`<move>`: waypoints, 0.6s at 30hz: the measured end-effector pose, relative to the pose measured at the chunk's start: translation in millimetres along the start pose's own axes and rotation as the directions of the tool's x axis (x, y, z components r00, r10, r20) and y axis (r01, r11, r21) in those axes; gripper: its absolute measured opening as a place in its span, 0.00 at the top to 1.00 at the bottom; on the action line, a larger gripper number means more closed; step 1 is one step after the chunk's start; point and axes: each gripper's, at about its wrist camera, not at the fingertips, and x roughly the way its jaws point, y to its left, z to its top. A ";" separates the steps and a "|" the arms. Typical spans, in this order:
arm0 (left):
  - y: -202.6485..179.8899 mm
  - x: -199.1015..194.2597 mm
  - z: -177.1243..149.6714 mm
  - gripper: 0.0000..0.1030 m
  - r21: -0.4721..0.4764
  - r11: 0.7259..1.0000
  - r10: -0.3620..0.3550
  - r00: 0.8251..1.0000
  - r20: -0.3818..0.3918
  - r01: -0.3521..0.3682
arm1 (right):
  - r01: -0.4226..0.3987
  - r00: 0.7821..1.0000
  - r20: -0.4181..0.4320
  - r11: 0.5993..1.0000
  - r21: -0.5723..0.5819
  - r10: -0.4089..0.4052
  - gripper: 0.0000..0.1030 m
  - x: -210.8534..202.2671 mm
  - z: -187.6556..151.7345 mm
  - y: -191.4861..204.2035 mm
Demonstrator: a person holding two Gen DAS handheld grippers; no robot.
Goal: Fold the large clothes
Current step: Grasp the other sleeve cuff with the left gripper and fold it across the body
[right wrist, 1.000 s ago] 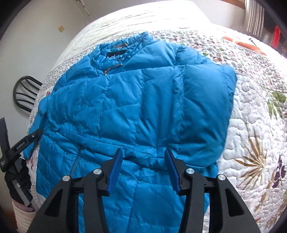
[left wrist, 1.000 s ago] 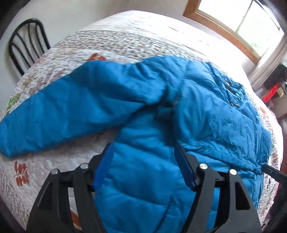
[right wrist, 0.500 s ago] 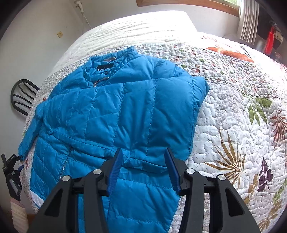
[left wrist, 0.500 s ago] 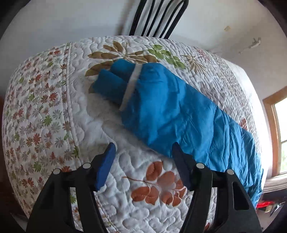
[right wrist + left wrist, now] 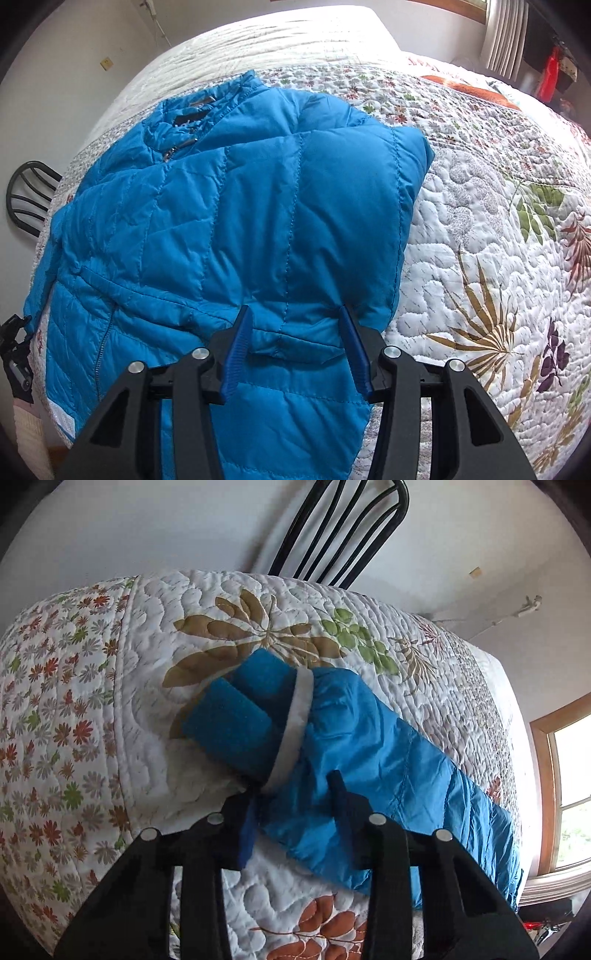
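Observation:
A blue quilted jacket (image 5: 229,221) lies front up on the bed quilt (image 5: 480,258), one sleeve folded across its chest. My right gripper (image 5: 295,325) is open just above that folded sleeve's cuff end, and its pads do not press the fabric. The other sleeve (image 5: 388,760) stretches out flat toward the bed's corner, ending in a white band and a blue knit cuff (image 5: 236,720). My left gripper (image 5: 293,801) points down at it just behind the white band. Its jaws are closing, with a bunch of sleeve fabric between the pads. The left gripper (image 5: 14,343) also shows at the right wrist view's left edge.
A black spindle-back chair (image 5: 343,528) stands against the white wall just past the bed corner. The bed edge drops off to the left of the cuff. A window (image 5: 569,797) is at the right, and bare quilt lies right of the jacket.
The left gripper has swung from over the jacket body to the sleeve's cuff end, come down onto it, and its jaws have narrowed on the fabric. The right gripper has barely moved.

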 end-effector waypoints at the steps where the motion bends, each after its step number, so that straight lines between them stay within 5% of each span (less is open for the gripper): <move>1: -1.8 1.3 0.1 0.75 0.003 1.000 -0.007 1.000 0.004 0.007 | 0.004 1.000 -0.001 1.000 -0.001 -0.004 0.52 2.0 0.0 0.5; 7: -20.7 0.7 0.8 0.84 0.033 0.999 -0.019 0.999 0.049 0.017 | -0.005 1.000 -0.009 1.000 0.013 0.006 0.51 1.6 1.2 -1.8; 11: -50.0 -30.5 -8.8 0.84 0.150 0.988 -0.062 0.990 0.124 0.043 | -0.007 1.000 0.016 1.000 0.000 0.007 0.51 -10.2 2.1 3.9; 18: -138.9 -88.5 -55.1 0.85 0.385 0.909 -0.228 0.964 0.139 0.159 | -0.040 0.999 0.024 0.998 -0.039 0.041 0.51 -17.9 4.8 23.8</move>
